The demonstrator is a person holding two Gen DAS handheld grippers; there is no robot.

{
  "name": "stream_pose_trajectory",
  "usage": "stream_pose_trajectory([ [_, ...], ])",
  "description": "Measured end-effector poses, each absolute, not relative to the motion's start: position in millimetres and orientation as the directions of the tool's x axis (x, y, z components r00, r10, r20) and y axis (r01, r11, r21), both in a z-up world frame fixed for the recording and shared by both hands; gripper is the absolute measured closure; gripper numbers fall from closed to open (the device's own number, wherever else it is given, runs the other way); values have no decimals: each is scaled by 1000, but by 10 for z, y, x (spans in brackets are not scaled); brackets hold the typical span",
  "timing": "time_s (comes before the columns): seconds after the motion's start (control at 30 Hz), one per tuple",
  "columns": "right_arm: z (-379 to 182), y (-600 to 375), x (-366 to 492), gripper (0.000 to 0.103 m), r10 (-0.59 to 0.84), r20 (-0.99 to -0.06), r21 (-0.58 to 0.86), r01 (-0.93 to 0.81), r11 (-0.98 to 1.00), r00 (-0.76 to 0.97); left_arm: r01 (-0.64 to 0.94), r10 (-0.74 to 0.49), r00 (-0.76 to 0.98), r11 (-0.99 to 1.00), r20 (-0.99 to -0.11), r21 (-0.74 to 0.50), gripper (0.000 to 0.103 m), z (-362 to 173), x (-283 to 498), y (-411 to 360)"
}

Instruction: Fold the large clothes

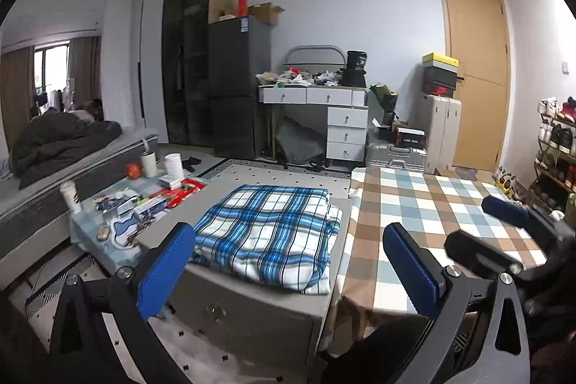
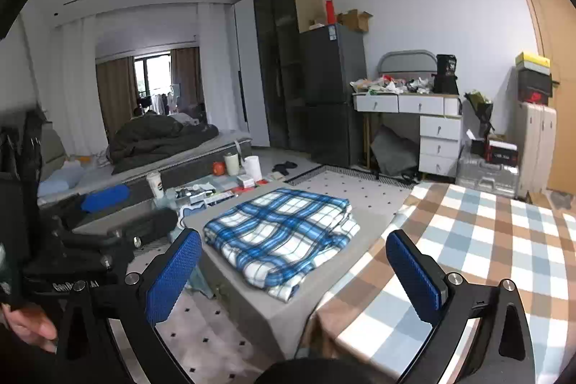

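bed (image 2: 187, 150): stood at the far left, with a dark crumpled duvet (image 2: 158, 135) heaped on it.
table (image 1: 450, 204): was covered by a brown, blue and white checked cloth, at the right, its top bare where visible.
grey cabinet (image 1: 252, 308): was low, just left of the table, with a round knob on its front.
plaid garment (image 1: 266, 236): was blue and white, folded into a flat stack, and lay on top of the grey cabinet.
left hand-held gripper (image 1: 288, 261): was released, its blue pads spread wide, with nothing between them; it hung clear of the plaid garment.
right hand-held gripper (image 2: 293, 272): was released likewise, its jaws wide and empty, apart from the garment.
glass side table (image 1: 118, 215): was beside the bed, crowded with cups and small boxes.
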State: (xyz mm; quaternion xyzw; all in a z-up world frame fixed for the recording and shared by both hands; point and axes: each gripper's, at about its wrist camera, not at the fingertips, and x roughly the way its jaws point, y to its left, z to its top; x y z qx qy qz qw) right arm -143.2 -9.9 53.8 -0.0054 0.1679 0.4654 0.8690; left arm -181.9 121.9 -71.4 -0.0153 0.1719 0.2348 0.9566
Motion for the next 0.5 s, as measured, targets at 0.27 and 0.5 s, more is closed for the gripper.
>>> stream_pose_trajectory([
  [0.27,530,-159,-1695,0,775,-242,148,-767,625,585,-518,507,796,853,-332,60,1,-707,-1848,1308],
  [0.5,537,-65,-1764,0,775,-249,140,-770,622,581,-512,497,802,858,-331,48,1,-743,-1805,1324],
])
